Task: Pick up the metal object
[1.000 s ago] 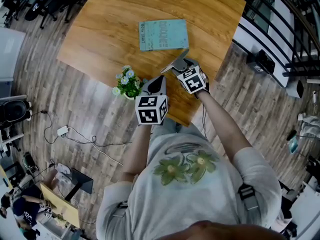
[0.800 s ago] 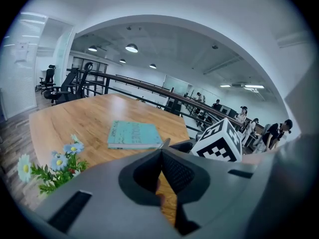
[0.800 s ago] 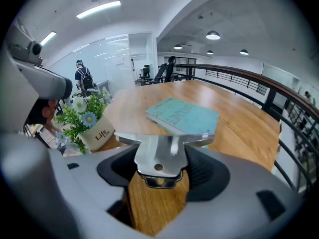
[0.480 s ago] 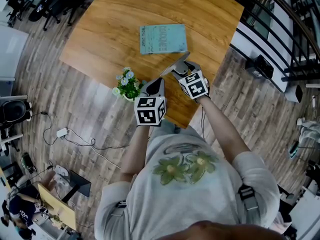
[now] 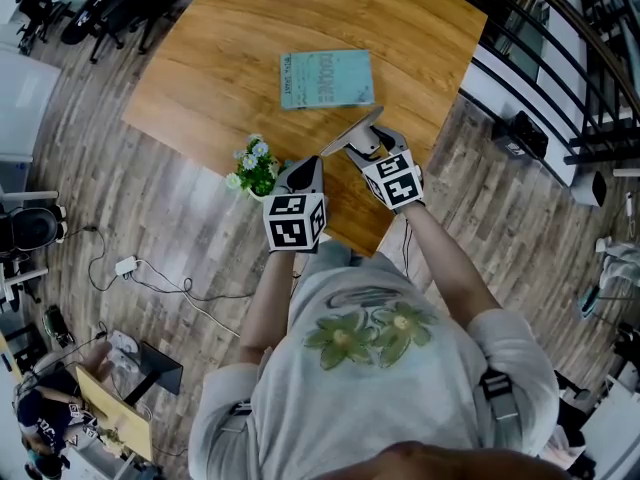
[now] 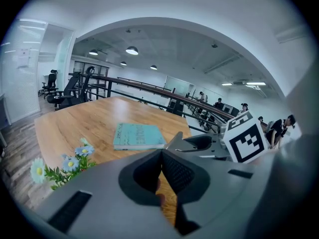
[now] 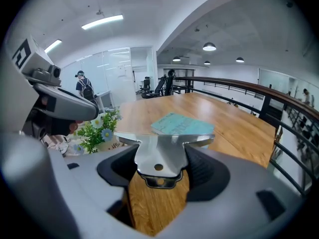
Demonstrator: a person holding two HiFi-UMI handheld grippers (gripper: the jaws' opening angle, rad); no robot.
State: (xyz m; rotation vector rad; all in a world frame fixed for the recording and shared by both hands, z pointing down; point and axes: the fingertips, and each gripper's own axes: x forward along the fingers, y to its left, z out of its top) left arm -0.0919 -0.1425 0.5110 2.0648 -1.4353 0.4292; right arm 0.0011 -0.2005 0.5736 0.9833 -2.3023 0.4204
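The metal object (image 7: 160, 152) is a flat shiny plate with a small hole and two wings. My right gripper (image 7: 160, 167) is shut on it and holds it above the wooden table (image 5: 220, 58), near the front edge. In the head view the metal object (image 5: 352, 131) sticks out of the right gripper (image 5: 366, 146) toward the upper left. My left gripper (image 6: 161, 176) is shut with nothing between its pads. It hovers beside the right one, over the table's near edge (image 5: 304, 171).
A teal book (image 5: 327, 78) lies flat on the table beyond both grippers. A small pot of blue and white flowers (image 5: 255, 168) stands at the table's near-left edge, close to the left gripper. Wood floor with cables and a black railing surround the table.
Both grippers have drifted slightly back toward the person. The right gripper still holds the metal object, and the left stays shut.
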